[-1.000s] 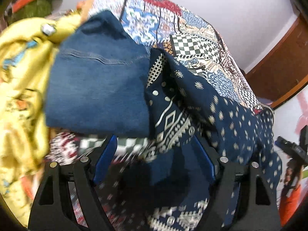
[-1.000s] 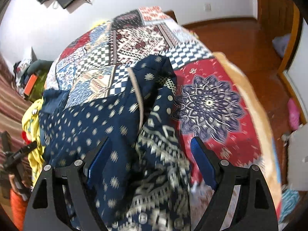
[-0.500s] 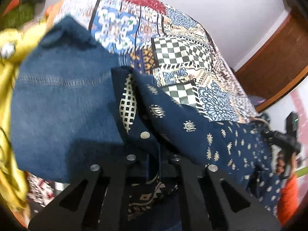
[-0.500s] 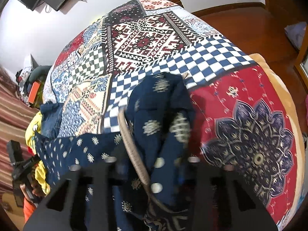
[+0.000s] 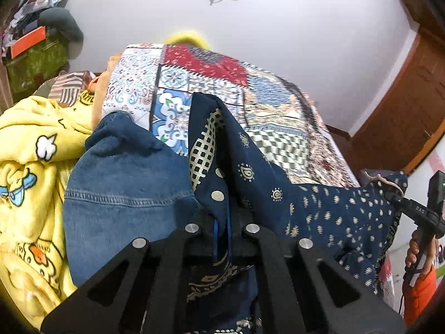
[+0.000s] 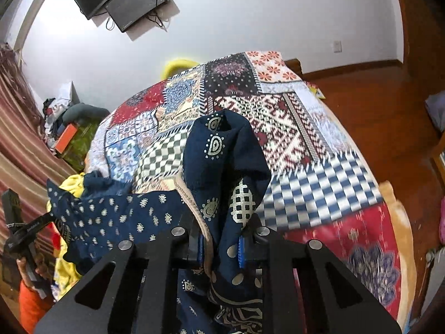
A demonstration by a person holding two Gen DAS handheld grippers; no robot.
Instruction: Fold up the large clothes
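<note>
A navy patterned garment [image 5: 314, 206] with cream motifs hangs stretched between both grippers above the patchwork bed [image 5: 211, 75]. My left gripper [image 5: 221, 232] is shut on one bunched corner of it, by a cream lattice trim. My right gripper [image 6: 219, 249] is shut on the other corner [image 6: 222, 150], which holds a beige band and stands up in a fold. The stretched span also shows in the right wrist view [image 6: 125, 217]. Each view shows the other gripper at its edge.
Folded blue denim [image 5: 122, 194] and a yellow cartoon blanket [image 5: 30, 167] lie at the bed's left side. The patchwork quilt [image 6: 292, 128] covers the bed. A wall TV [image 6: 122, 0], wood floor [image 6: 389, 111] on the right, and clutter [image 5: 36, 47] by the far-left wall.
Both grippers closed from open onto the garment's corners, then lifted and drew apart, pulling the cloth taut off the bed.
</note>
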